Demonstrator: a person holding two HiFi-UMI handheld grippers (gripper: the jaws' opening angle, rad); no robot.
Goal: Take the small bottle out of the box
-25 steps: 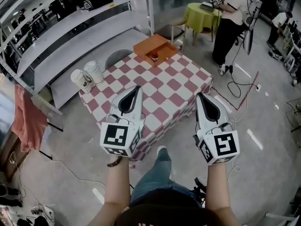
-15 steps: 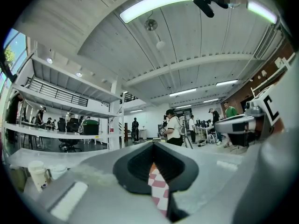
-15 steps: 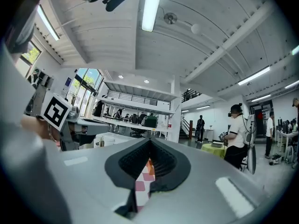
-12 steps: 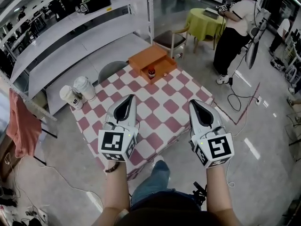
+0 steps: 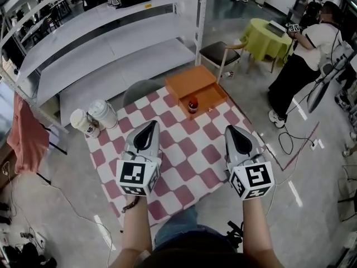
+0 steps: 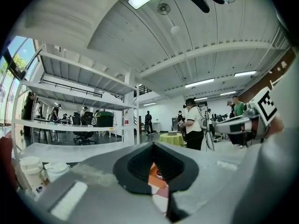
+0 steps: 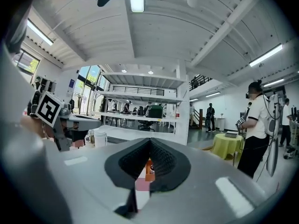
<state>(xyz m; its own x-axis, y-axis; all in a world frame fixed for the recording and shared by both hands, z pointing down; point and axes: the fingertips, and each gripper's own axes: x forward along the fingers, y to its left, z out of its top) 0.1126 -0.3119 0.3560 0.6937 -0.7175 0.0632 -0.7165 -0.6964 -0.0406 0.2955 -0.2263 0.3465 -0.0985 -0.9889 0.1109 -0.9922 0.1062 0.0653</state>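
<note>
Head view shows your left gripper (image 5: 149,124) and right gripper (image 5: 232,129) held side by side above the near half of the red-and-white checked table (image 5: 189,149). Each has its jaws pressed together with nothing between them, and both point toward the far edge. Both gripper views confirm the closed, empty jaws, with a sliver of orange showing through the hollow between the pads. Well ahead of you, at the table's far corner, the small bottle (image 5: 192,105) stands upright inside the open orange box (image 5: 213,95). Two white cups (image 5: 93,118) sit together at the table's left corner. Beyond the box, a chair (image 5: 215,52) stands beside a metal shelf rack (image 5: 111,43), and a person (image 5: 309,54) stands at a yellow-green table (image 5: 266,37).
</note>
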